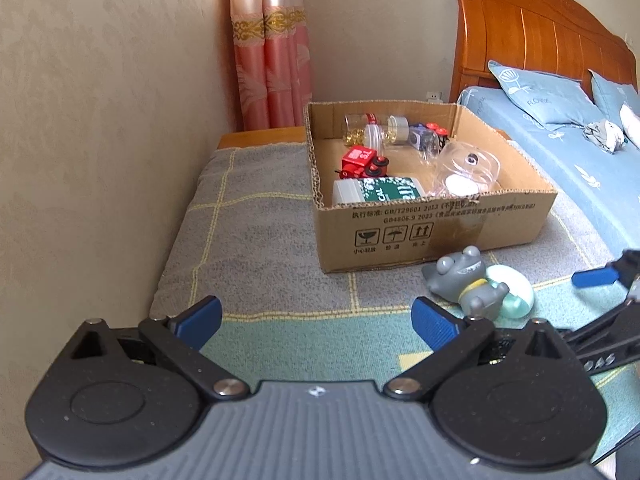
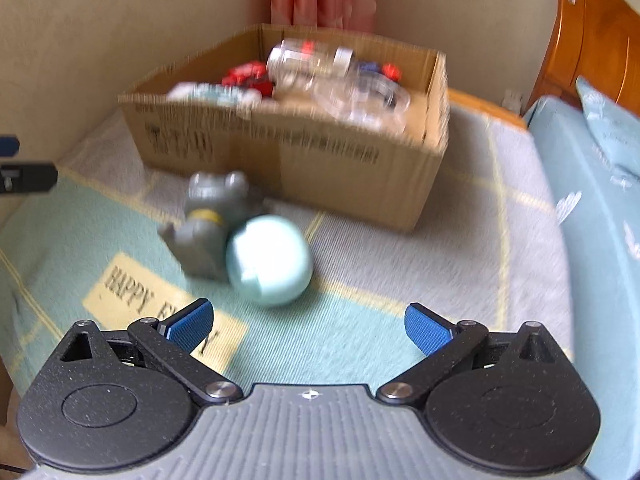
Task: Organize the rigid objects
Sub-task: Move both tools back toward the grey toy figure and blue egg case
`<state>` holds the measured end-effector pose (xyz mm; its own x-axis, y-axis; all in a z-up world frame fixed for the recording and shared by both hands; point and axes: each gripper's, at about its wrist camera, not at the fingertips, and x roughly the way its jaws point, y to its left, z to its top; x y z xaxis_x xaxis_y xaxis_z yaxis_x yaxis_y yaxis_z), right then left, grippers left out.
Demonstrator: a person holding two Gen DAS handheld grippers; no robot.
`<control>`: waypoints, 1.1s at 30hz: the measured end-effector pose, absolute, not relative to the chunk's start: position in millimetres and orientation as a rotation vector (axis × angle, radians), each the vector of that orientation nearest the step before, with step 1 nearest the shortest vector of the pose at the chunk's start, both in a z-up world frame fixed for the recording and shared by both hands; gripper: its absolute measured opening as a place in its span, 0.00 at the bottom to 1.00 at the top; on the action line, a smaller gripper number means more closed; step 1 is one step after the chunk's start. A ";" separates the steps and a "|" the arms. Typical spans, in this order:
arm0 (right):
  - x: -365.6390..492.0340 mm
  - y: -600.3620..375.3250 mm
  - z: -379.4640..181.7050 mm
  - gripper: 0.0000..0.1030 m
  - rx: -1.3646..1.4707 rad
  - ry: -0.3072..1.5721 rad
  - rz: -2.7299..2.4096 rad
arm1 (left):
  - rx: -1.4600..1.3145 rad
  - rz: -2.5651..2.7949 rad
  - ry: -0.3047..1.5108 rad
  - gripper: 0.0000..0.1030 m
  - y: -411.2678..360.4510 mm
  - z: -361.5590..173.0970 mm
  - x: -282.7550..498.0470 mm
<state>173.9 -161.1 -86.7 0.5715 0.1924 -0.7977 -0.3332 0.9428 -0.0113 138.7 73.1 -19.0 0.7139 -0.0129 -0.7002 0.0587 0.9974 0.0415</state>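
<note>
Bedroom corner, pink curtain (image 1: 272,52) behind, and a checked blanket (image 1: 256,240) spread over the low table beside the bed (image 1: 560,148). On it sits a cardboard box (image 1: 432,224) already holding jars and a red toy, while the grey toy figure (image 2: 208,220) lies outside with a pale blue egg-shaped piece (image 2: 269,260) touching it. Both left tongs (image 1: 316,320) and right tongs (image 2: 308,322) stand wide open, holding nothing. From the right tongs the toy lies at about eleven o'clock, near; from the left, at two o'clock. My worry — the rounded egg could squirt from the pads or roll on the soft blanket, and the right view is blurred, so a hurried close might clip only one piece.
</note>
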 end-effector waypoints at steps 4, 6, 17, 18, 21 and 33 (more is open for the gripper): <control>176.5 -153.2 -98.4 1.00 -0.175 0.885 0.293 | 0.067 -0.042 0.790 0.98 70.6 -23.3 142.7; 180.0 -151.7 -100.2 1.00 -0.166 0.865 0.284 | 0.071 -0.049 0.794 0.98 69.1 -24.0 143.8; 183.1 -168.2 -101.6 1.00 -0.131 0.811 0.256 | 0.039 -0.154 0.821 0.98 48.1 -29.8 161.3; 181.9 -174.2 -101.7 1.00 -0.128 0.804 0.243 | 0.042 -0.173 0.823 0.98 43.0 -30.9 164.0; 181.3 -186.2 -101.8 1.00 -0.115 0.800 0.222 | 0.061 -0.239 0.821 0.98 25.6 -35.9 172.7; 179.5 -191.1 -105.3 1.00 -0.113 0.761 0.225 | 0.095 -0.300 0.895 0.98 -11.9 -71.1 198.3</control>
<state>179.5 -191.1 -105.3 0.7016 0.1610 -0.6942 -0.2427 0.9699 -0.0205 198.3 -11.9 -71.1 0.5871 -0.2173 -0.7798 0.2965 0.9541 -0.0427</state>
